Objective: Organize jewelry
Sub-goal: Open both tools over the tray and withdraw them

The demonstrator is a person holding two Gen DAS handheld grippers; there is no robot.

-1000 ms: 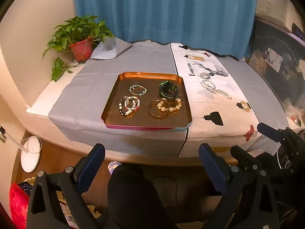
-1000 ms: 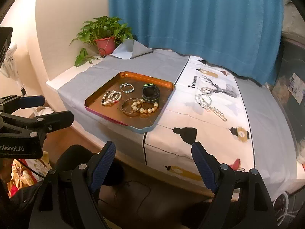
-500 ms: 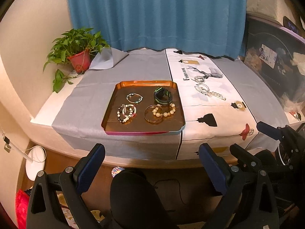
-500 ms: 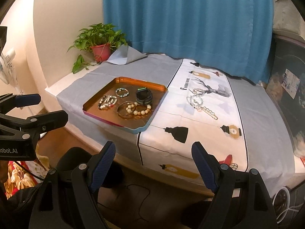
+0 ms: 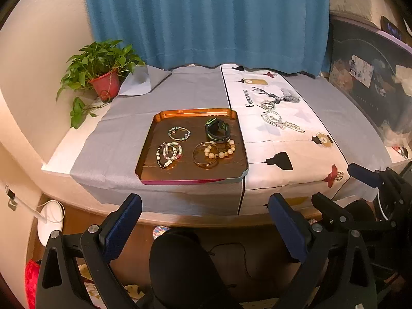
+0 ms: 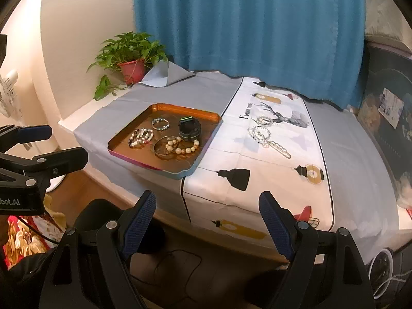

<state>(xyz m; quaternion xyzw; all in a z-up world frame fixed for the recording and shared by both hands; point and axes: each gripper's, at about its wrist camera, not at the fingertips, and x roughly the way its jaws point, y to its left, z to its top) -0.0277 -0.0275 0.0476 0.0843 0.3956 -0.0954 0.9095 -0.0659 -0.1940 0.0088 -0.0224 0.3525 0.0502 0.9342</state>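
Nearest the cameras, the left gripper (image 5: 204, 221) and the right gripper (image 6: 207, 219) both hang short of the desk's front edge (image 6: 221, 229), jaws spread wide with nothing between them. Each sits above the floor and a dark rounded shape below, well apart from any jewelry.

On the desk, a grey cloth (image 5: 116, 139) covers the left part and a white printed runner (image 5: 296, 149) the right, its long axis running from the front edge back toward the curtain. An orange tray (image 5: 148, 154) lies on the grey cloth, its right rim just beside the runner's black border line and its near rim close to the desk's front edge. In the tray: a gold bangle (image 5: 206, 155) overlapping a cream bead bracelet (image 5: 222, 149) at near right, a mixed bead bracelet bundle (image 5: 168, 154) at near left, a small beaded bracelet (image 5: 179, 133) at far left, and a black and green watch band (image 5: 217, 130) at far right.

Farther back on the runner, outside the tray, lies a crystal chain piece (image 5: 279, 121), its long axis slanting from far left to near right, with a small ring-shaped piece (image 5: 267, 104) just behind it. Bare runner lies open around both.

At the far left corner stands a potted plant (image 5: 103, 77), and a blue curtain (image 5: 206, 20) hangs behind the desk
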